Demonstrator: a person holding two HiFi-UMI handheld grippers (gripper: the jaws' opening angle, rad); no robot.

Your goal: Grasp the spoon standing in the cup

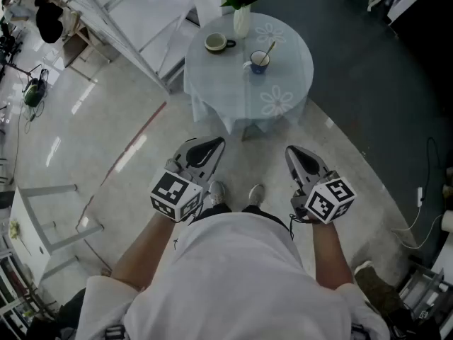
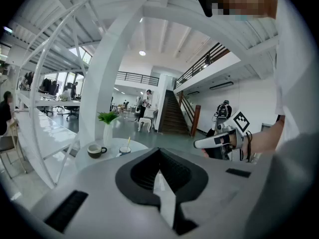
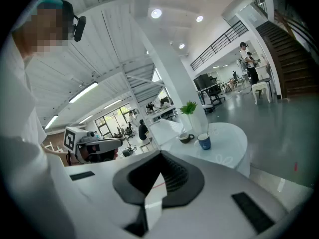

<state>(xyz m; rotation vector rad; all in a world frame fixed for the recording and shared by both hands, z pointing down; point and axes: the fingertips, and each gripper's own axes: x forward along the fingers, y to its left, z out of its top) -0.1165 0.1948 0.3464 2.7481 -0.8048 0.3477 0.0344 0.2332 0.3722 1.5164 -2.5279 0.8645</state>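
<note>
The spoon [image 1: 267, 52] is seen standing in the blue cup [image 1: 259, 63] on the round table [image 1: 283, 98], well apart from both grippers, which are held low in front of the person's body. The left gripper [image 1: 209, 149] is shown with its jaws pressed together and nothing between them. The right gripper [image 1: 299, 159] is likewise closed on nothing. In the head view the cup lies at about 1 o'clock from the left gripper and at about 11 o'clock from the right one, so neither can be called clearly nearer. The spoon's handle is tilted out of the cup toward about 1 o'clock, to the person's right, and the right gripper is therefore judged the better placed to meet it. A second cup [image 1: 215, 43] and a vase [image 1: 241, 21] with a plant stand at the cup's 10 to 11 o'clock, on the left gripper's line. A long forward reach and an opening of the jaws would be needed first.
</note>
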